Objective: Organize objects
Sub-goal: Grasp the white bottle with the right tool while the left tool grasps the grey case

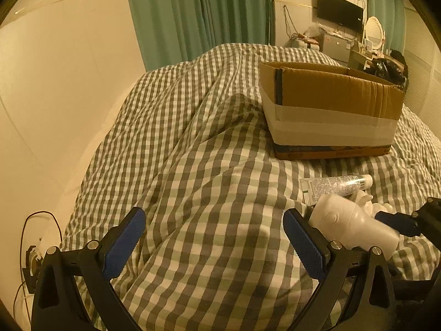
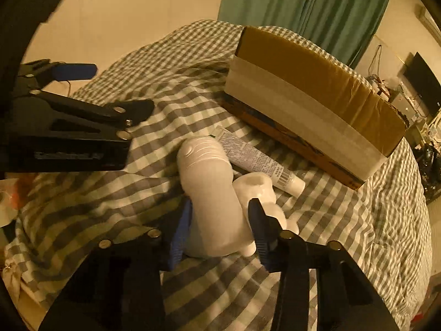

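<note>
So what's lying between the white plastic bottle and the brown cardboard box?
A white printed tube lies on the checked bedcover between them, clearest in the right wrist view.

Left wrist view: set on the left gripper (image 1: 213,244), low over the checked duvet (image 1: 193,165), angled downward and forward across the bed toward green curtains (image 1: 198,13) and the cardboard box (image 1: 330,107); the right gripper's tip (image 1: 397,222) enters at right edge.

Right wrist view: set on the right gripper (image 2: 220,226), close above the white bottle (image 2: 212,193), tilted steeply down; left gripper visible at left.

Shared ground: box, white bottle, printed tube (image 2: 256,160), duvet, curtains, wall television (image 1: 339,11).
</note>
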